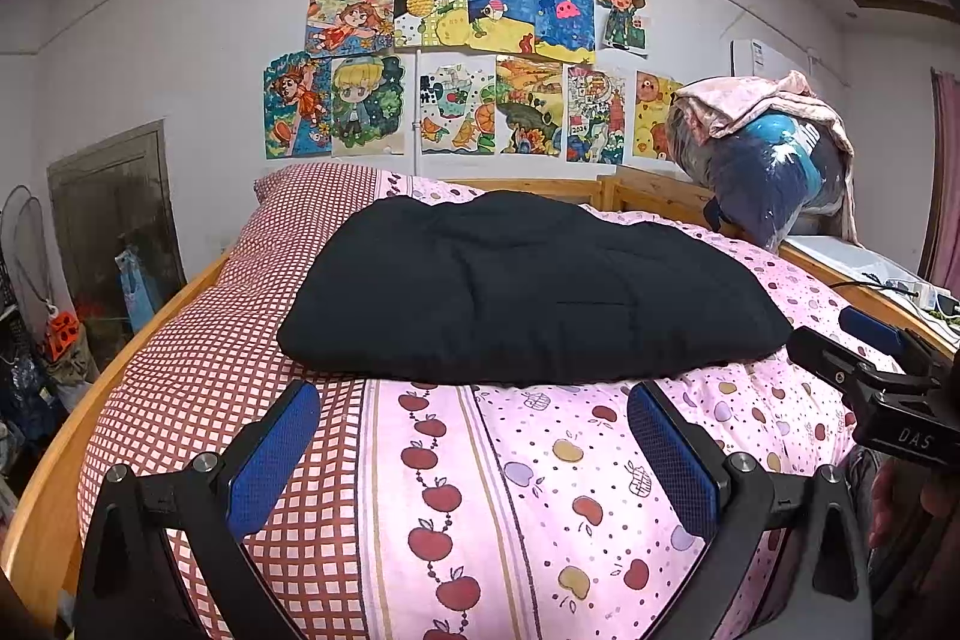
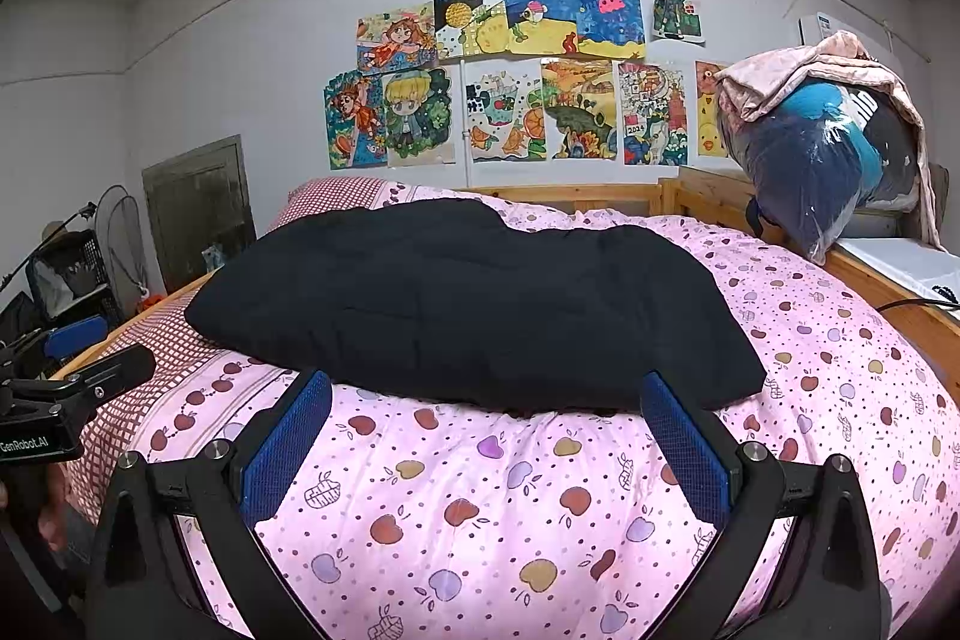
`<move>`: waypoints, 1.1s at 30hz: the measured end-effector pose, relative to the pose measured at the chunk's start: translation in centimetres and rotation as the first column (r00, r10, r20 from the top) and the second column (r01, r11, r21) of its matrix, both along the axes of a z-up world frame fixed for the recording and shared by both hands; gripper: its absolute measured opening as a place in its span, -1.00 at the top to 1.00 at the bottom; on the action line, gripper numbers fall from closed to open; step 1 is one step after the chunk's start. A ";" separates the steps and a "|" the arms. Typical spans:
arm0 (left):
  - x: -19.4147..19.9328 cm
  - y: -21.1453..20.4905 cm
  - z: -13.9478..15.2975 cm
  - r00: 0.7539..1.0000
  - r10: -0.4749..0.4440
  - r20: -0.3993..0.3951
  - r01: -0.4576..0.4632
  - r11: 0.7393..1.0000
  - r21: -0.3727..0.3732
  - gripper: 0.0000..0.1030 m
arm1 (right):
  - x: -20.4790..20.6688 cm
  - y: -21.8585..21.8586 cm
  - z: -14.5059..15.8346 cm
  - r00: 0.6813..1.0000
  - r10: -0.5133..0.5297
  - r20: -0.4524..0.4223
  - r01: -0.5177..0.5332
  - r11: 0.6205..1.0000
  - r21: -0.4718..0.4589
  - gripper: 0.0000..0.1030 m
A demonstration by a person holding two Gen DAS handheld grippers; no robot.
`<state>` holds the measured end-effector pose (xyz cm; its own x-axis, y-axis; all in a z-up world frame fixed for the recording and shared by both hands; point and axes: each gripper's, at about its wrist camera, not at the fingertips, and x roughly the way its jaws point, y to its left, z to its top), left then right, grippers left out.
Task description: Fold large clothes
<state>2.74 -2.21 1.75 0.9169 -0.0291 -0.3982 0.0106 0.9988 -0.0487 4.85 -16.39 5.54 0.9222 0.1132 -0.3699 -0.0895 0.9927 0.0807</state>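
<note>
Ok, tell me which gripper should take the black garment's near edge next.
Probably right: the right gripper is open with the black garment edge between its fingertips; the left gripper sits just short.

Both views bedward, shared bed (image 1: 540, 490)

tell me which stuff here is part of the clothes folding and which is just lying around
Part of the job:
- black garment, lying in a compact bundle on the bed
- left gripper, open, holding nothing
- right gripper, open, holding nothing

Just lying about:
- pink apple-print quilt under the garment
- plastic-wrapped blue bundle with pink cloth draped on top
- drawings on the wall
</note>
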 end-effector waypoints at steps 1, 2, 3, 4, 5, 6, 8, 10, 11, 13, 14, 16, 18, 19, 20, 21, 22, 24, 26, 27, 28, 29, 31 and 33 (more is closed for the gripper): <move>0.0 0.0 0.0 1.000 0.000 0.000 0.000 1.000 0.000 -1.00 | 0.0 0.0 0.0 1.000 0.000 0.000 0.000 1.000 0.000 -0.97; 0.0 0.0 0.0 1.000 0.000 0.000 0.000 1.000 0.000 -1.00 | 0.0 0.0 0.0 1.000 0.000 0.000 0.000 1.000 0.001 -0.97; 0.0 0.0 0.0 1.000 0.000 0.000 0.000 1.000 0.000 -1.00 | 0.0 0.0 0.0 1.000 0.000 0.000 0.000 1.000 0.001 -0.97; 0.0 -0.1 0.0 1.000 0.000 0.000 0.000 1.000 0.000 -1.00 | 0.0 0.0 0.0 1.000 0.000 0.000 0.000 1.000 0.001 -0.97; 0.0 -0.1 0.0 1.000 0.000 0.000 0.000 1.000 0.000 -1.00 | 0.0 0.0 0.0 1.000 0.000 0.000 0.000 1.000 0.000 -0.97; 0.0 -0.1 0.0 1.000 0.001 0.000 -0.001 1.000 0.000 -1.00 | 0.0 0.0 0.0 1.000 0.001 0.000 -0.001 1.000 0.001 -0.97; -0.1 -0.1 0.0 1.000 -0.001 0.000 0.001 1.000 0.001 -1.00 | 0.0 0.1 0.0 1.000 0.000 -0.001 0.000 1.000 0.001 -0.97; -0.1 -0.1 0.0 1.000 -0.002 0.000 0.002 1.000 0.002 -1.00 | 0.0 0.1 0.0 1.000 0.000 0.000 0.000 1.000 0.001 -0.97; -0.1 -0.1 0.0 1.000 -0.002 0.000 0.002 1.000 0.002 -1.00 | 0.0 0.1 0.0 1.000 0.000 0.000 0.000 1.000 0.001 -0.97; -0.1 -0.1 0.0 1.000 -0.002 0.000 0.002 1.000 0.001 -1.00 | 0.0 0.1 0.0 1.000 -0.001 0.000 0.001 1.000 0.001 -0.97; -0.1 -0.2 0.0 1.000 -0.002 0.000 0.002 1.000 0.001 -1.00 | 0.0 0.1 0.0 1.000 0.000 -0.001 0.000 1.000 0.001 -0.97; -0.1 -0.2 0.0 1.000 -0.001 -0.001 0.001 1.000 0.001 -1.00 | 0.0 0.1 0.0 1.000 0.000 0.000 0.000 1.000 0.001 -0.97; -0.1 -0.2 0.0 1.000 -0.002 0.000 0.002 1.000 0.001 -1.00 | 0.0 0.1 0.0 1.000 0.000 0.000 0.000 1.000 0.001 -0.97; -0.1 -0.2 0.0 1.000 -0.002 -0.001 0.002 1.000 0.001 -1.00 | 0.0 0.1 0.0 1.000 0.000 0.000 0.000 1.000 0.001 -0.97; -0.1 -0.2 0.0 1.000 -0.002 -0.001 0.002 1.000 0.002 -1.00 | 0.0 0.1 0.0 1.000 0.000 0.000 0.000 1.000 0.001 -0.97; -0.1 -0.2 0.0 1.000 -0.002 0.000 0.002 1.000 0.002 -1.00 | 0.0 0.1 0.0 1.000 0.000 0.000 0.000 1.000 0.001 -0.97; -0.1 -0.2 0.0 1.000 -0.002 -0.001 0.002 1.000 0.002 -1.00 | 0.0 0.1 0.0 1.000 -0.001 0.000 0.001 1.000 0.001 -0.97; -0.1 -0.2 0.0 1.000 -0.002 0.000 0.002 1.000 0.003 -1.00 | 0.0 0.1 0.0 1.000 0.000 -0.001 0.000 1.000 0.001 -0.97; -0.1 -0.2 0.0 1.000 -0.001 0.000 0.001 1.000 0.002 -1.00 | 0.0 0.1 0.0 1.000 -0.001 -0.001 0.001 1.000 0.002 -0.97; -0.1 -0.3 0.0 1.000 -0.001 -0.001 0.001 1.000 0.002 -1.00 | 0.0 0.1 0.0 1.000 0.000 -0.001 0.000 1.000 0.002 -0.97; -0.1 -0.3 0.1 1.000 -0.001 0.000 0.001 1.000 0.002 -1.00 | 0.0 0.1 0.0 1.000 -0.001 -0.001 0.001 1.000 0.002 -0.97; -0.1 -0.2 0.1 1.000 -0.001 0.000 0.001 1.000 0.002 -1.00 | 0.0 0.1 0.0 1.000 -0.001 -0.001 0.001 1.000 0.002 -0.97; -0.1 -0.2 0.0 1.000 -0.001 -0.001 0.001 1.000 0.002 -1.00 | 0.0 0.1 0.0 1.000 -0.001 0.000 0.001 1.000 0.002 -0.97; -0.1 -0.3 0.1 1.000 -0.001 -0.001 0.001 1.000 0.003 -1.00 | 0.0 0.1 0.0 1.000 -0.001 0.000 0.001 1.000 0.001 -0.97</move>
<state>2.63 -2.49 1.81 0.9166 -0.0294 -0.3988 0.0119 0.9989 -0.0461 4.84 -16.29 5.56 0.9222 0.1128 -0.3700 -0.0885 0.9927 0.0821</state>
